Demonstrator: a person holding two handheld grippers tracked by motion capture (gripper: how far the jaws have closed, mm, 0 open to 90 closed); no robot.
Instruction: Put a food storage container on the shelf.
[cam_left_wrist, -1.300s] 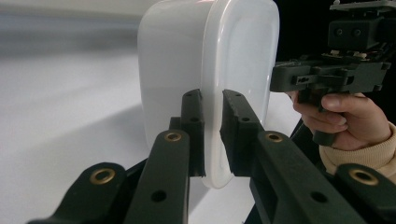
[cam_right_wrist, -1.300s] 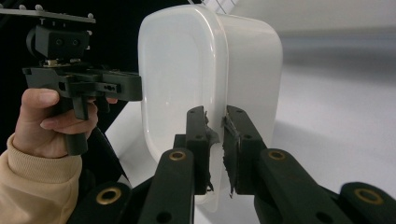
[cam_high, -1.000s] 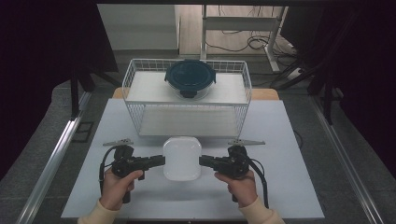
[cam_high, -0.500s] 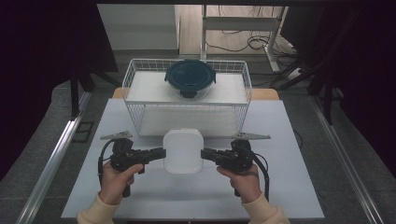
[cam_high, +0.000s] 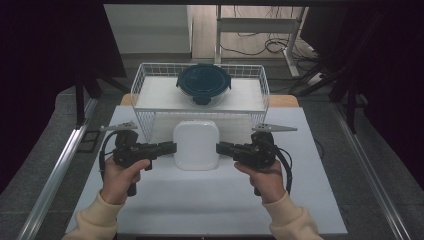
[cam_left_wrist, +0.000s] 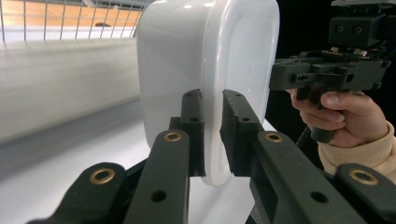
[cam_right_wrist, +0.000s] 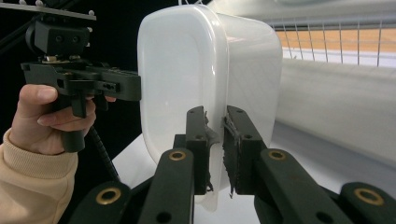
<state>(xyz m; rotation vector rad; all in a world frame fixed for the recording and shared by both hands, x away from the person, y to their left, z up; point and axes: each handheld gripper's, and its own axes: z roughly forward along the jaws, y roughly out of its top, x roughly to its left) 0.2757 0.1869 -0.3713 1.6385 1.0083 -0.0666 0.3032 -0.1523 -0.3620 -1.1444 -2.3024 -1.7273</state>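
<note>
White plastic, smooth and rounded at the corners, makes up the lidded food container (cam_high: 196, 145) held between the two tools over the middle of the pale counter (cam_high: 210, 200). In the high view its lid faces up and its long axis runs from 6 to 12 o'clock, toward the wire basket (cam_high: 150, 117) just beyond it. The left hand-held gripper (cam_high: 167, 148) comes in from 9 o'clock and the right hand-held gripper (cam_high: 223, 148) from 3 o'clock, each held level with its jaws pointing at the other. In the left gripper view the black jaws are clamped on the container's projecting lid rim (cam_left_wrist: 211, 135), one pad on either face of it; the right gripper view shows the same pinch on the opposite rim (cam_right_wrist: 215, 140), with the pad rubber frayed at its edges. Each hand (cam_high: 120, 176) wraps a pistol-style handle, the sleeves cream-coloured. Inside the basket, at 12 o'clock from the white box, sits a round dark-teal container (cam_high: 203, 84) with a clip-on lid, well apart from it.
</note>
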